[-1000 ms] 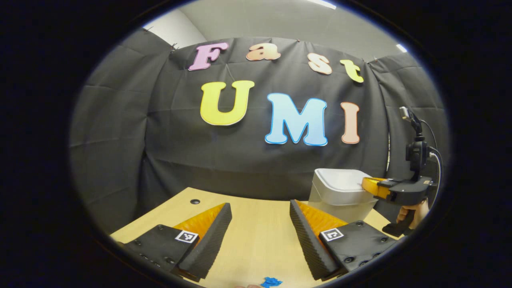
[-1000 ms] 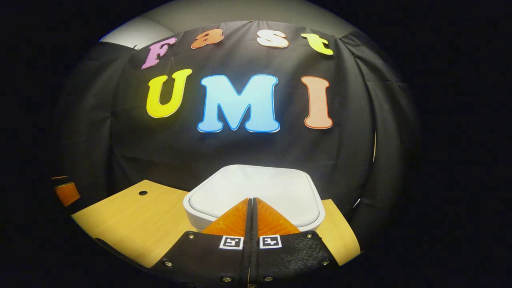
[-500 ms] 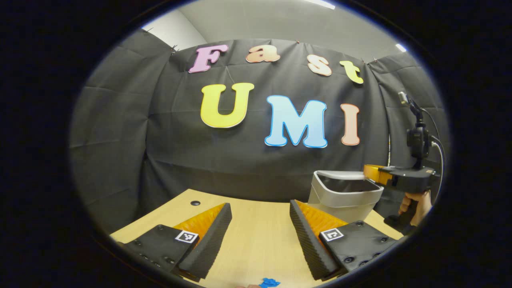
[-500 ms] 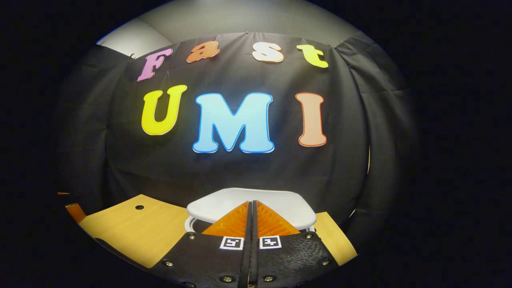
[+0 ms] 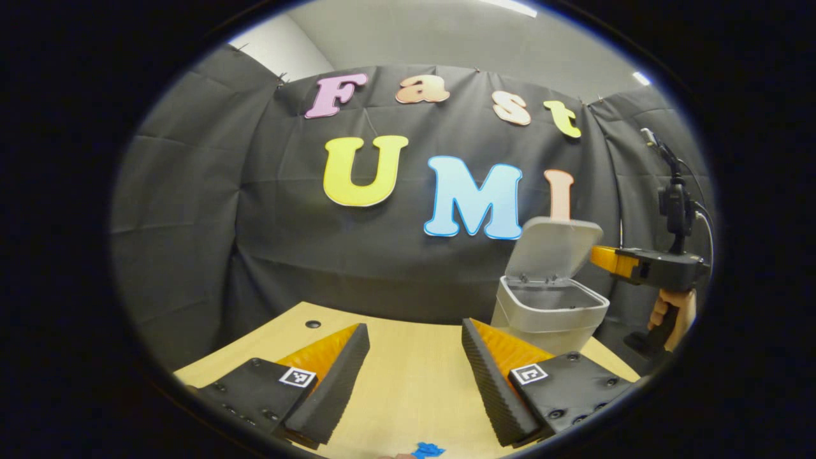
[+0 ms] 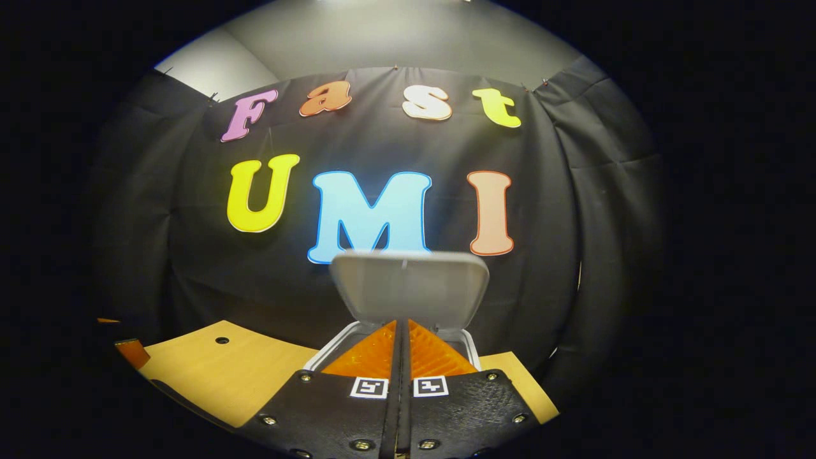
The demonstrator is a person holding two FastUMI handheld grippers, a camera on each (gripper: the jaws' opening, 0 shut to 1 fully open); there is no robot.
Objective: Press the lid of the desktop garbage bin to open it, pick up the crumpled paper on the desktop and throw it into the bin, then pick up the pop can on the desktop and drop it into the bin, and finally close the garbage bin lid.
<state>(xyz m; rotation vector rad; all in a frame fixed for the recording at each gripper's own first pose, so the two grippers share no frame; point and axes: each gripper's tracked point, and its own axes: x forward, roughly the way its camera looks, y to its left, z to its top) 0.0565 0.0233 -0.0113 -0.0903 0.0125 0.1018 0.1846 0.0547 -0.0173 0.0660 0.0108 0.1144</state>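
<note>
Lid (image 5: 553, 247) of the desktop bin (image 5: 549, 313) stands raised, hinged at the back, so I judge the opening step done; paper, can and closing remain. My right gripper (image 6: 401, 326), fingers pressed together on nothing, sits just in front of the bin's rim, with the upright lid beyond its tips. From the left gripper view, that gripper floats beside the bin, gripped by a hand (image 5: 673, 308). My left gripper (image 5: 414, 335) has its fingers spread wide above the wooden desk (image 5: 408, 376), the bin ahead to its right. A small blue scrap (image 5: 428, 451) lies at the near edge, below the spread fingers; I cannot tell whether it is the paper.
</note>
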